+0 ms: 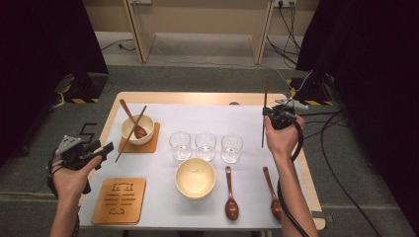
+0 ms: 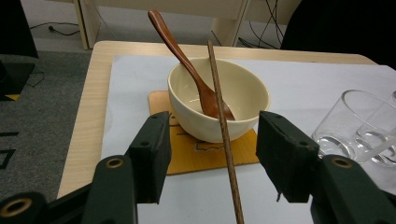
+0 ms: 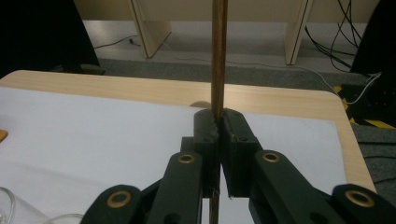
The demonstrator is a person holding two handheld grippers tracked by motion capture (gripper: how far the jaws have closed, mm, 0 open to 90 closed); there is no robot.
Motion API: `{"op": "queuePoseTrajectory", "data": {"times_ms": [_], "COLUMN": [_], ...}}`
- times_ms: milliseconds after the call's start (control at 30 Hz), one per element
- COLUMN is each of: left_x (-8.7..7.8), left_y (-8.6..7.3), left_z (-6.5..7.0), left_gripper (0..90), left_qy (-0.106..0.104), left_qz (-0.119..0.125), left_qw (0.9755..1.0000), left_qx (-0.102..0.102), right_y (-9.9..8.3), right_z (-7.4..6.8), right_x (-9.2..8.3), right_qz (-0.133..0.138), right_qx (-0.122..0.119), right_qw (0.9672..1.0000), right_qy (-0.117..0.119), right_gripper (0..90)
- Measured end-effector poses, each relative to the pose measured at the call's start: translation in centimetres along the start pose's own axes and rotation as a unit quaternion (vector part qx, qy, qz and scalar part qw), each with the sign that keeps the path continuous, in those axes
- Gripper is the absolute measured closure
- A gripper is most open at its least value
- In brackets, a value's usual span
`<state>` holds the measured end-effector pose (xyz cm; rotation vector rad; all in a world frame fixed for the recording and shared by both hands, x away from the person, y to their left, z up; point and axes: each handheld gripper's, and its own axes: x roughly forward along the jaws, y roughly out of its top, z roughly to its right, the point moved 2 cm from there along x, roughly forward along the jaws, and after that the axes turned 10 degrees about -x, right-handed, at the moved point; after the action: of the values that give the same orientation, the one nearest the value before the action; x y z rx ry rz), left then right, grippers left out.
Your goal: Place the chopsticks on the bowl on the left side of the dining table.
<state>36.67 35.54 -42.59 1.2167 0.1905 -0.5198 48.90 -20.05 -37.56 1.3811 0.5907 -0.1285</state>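
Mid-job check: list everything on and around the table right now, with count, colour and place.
Cream ceramic bowls: two; one on the far-left mat, one near centre.
Clear drinking glasses: three, in a row mid-table.
Brown wooden spoons: three; one in the far-left bowl, two lying near right.
Thin brown wooden chopsticks: two; one leaning on the far-left bowl, one upright in the right gripper.
Square wooden mats: two; one under the bowl, one near left.
White sheet: one, covering the wooden table.
Left gripper: black, open.
Right gripper: black, shut on a chopstick.
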Motion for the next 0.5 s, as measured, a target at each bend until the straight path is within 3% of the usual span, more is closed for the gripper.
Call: {"op": "queuePoseTrajectory", "data": {"times_ms": [500], "left_x": [0.0], "left_y": [0.0], "left_z": [0.0], "left_gripper": [43.9], "left_qy": [0.001], "left_qz": [0.001], "left_qw": [1.0], "left_qx": [0.001], "right_y": [0.5], "right_z": [-0.8], "right_x": [1.4], "right_qz": [0.021], "right_qx": [0.0], "right_qw": [0.9998], "right_qy": [0.0], "right_gripper": [85.4]}}
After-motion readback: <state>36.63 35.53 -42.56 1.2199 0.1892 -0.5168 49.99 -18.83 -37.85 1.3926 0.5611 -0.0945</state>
